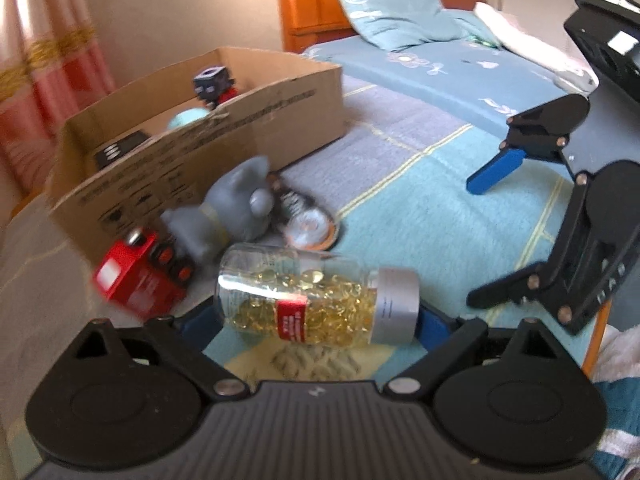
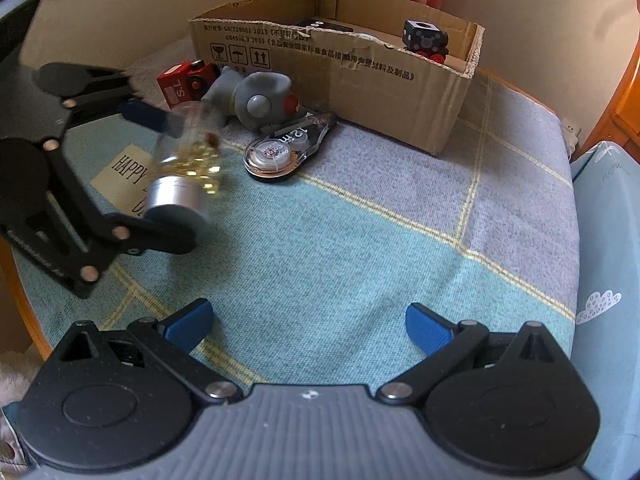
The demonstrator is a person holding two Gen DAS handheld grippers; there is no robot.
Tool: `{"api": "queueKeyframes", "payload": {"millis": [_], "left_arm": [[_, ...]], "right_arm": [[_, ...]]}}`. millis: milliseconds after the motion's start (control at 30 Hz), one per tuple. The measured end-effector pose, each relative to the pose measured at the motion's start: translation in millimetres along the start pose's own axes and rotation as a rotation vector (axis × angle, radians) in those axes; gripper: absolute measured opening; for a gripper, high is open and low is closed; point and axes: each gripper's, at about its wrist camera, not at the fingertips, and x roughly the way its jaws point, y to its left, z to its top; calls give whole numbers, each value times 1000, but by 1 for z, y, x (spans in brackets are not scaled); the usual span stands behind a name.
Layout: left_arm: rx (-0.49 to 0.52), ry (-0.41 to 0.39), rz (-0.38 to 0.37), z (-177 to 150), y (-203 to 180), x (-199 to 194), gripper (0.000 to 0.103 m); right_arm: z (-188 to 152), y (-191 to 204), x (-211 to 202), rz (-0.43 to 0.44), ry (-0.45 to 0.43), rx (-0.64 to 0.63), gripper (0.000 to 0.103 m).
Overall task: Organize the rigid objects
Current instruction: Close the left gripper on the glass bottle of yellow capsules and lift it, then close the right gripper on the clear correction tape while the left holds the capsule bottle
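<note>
I have the capsule bottle lying crosswise between my left gripper's wide jaws, contact unclear, near the cardboard box, while my right gripper waits farther off, spread and empty.

you have one cardboard box on the blanket. outside it you can count four loose things: one clear capsule bottle with a silver cap, one grey figurine, one red toy vehicle and one correction tape dispenser. inside the box you can make out one black dotted toy, one flat black item and one pale teal piece.
</note>
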Motion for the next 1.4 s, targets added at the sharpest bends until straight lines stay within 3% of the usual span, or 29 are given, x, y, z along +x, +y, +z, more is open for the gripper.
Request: {"api": "queueKeyframes", "payload": {"millis": [333, 433, 867, 1400], "left_arm": [[-234, 82, 203, -34, 19, -29, 96], [-284, 73, 195, -40, 25, -32, 98], [-311, 60, 160, -52, 29, -29, 102], [-303, 47, 152, -52, 29, -28, 102]], "right_arm": [[24, 7, 10, -15, -34, -28, 103], [38, 7, 18, -25, -57, -18, 103], [83, 8, 54, -75, -117, 101, 103], [38, -47, 32, -196, -110, 210, 103]]}}
